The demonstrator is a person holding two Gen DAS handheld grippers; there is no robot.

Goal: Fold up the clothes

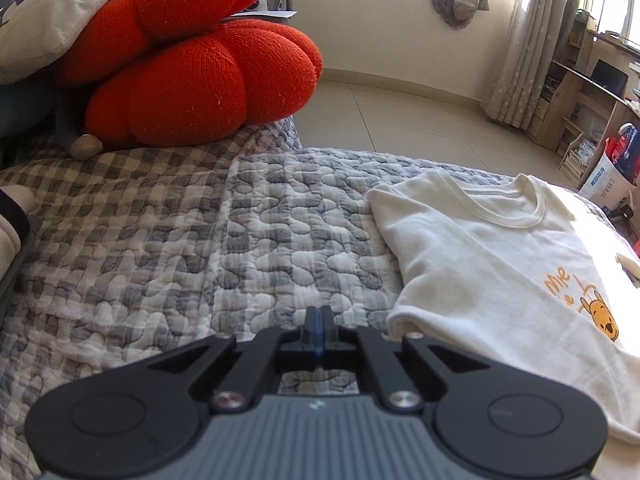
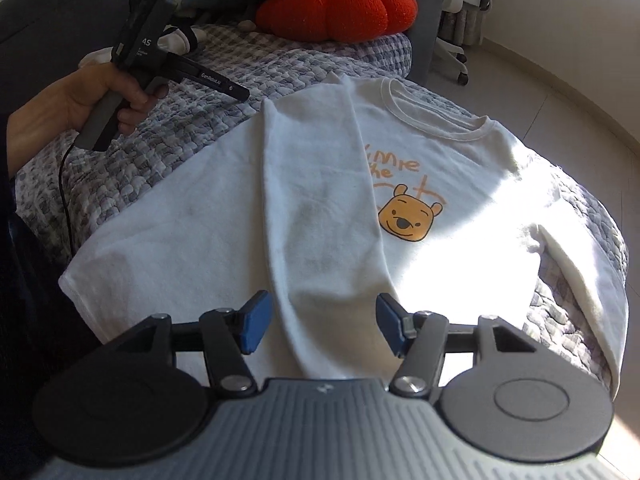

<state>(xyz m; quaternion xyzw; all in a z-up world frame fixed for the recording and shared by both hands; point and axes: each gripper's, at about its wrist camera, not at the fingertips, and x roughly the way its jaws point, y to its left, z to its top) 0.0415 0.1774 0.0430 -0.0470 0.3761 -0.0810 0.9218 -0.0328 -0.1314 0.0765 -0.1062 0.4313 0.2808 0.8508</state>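
A cream long-sleeved shirt (image 2: 460, 208) with an orange bear print lies face up on the quilted bed. Its left sleeve (image 2: 316, 208) is folded over the chest, running down toward me. The other sleeve (image 2: 580, 280) hangs off the bed's right edge. My right gripper (image 2: 320, 322) is open, its blue pads on either side of the folded sleeve's lower end, just above the fabric. My left gripper (image 1: 319, 322) is shut with nothing in it, above the quilt just left of the shirt (image 1: 500, 264). In the right wrist view a hand holds the left gripper (image 2: 240, 94) near the shirt's upper left.
The grey-and-white quilt (image 1: 200, 248) covers the bed. A big red knitted cushion (image 1: 192, 60) and pillows sit at the far end. Beyond the bed are tiled floor (image 1: 400, 112), curtains, a wooden desk (image 1: 580, 92) and an office chair base (image 2: 456, 52).
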